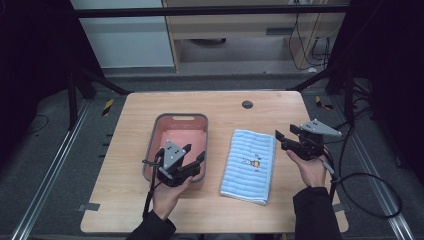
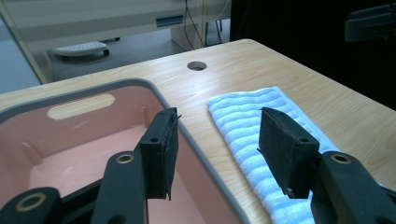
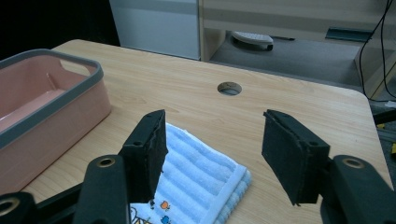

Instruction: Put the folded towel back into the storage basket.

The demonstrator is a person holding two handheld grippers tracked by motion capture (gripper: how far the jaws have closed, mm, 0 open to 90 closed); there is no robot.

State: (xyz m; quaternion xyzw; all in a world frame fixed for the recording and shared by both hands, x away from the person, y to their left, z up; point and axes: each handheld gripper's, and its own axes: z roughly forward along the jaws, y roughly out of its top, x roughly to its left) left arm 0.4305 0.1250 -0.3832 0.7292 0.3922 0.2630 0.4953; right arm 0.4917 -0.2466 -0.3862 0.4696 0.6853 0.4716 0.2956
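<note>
Wooden table (image 1: 215, 107), light grain, round cable hole (image 1: 247, 104) near the far edge.

Pink basin (image 1: 181, 131) with grey rim sits left of centre. Slot handle cut into its far wall. Interior bare as far as seen: pink floor and walls, nothing lying in it; the near part is hidden under the left gripper in the high view.

Folded blue striped towel (image 1: 250, 165) lies flat just right of the basin, apart from it, a strip of bare wood between them. Small cartoon print near the towel's middle. White hem on its near end.

Left gripper (image 1: 195, 154) held over the basin's near right corner, jaws spread wide, grasping nothing. In the left gripper view one jaw stands over the basin interior, the other over the towel.

Right gripper (image 1: 283, 137) held at the towel's far right corner, jaws released and empty, pointing left. The right gripper view has the towel corner below the left jaw, bare table between the jaws
</note>
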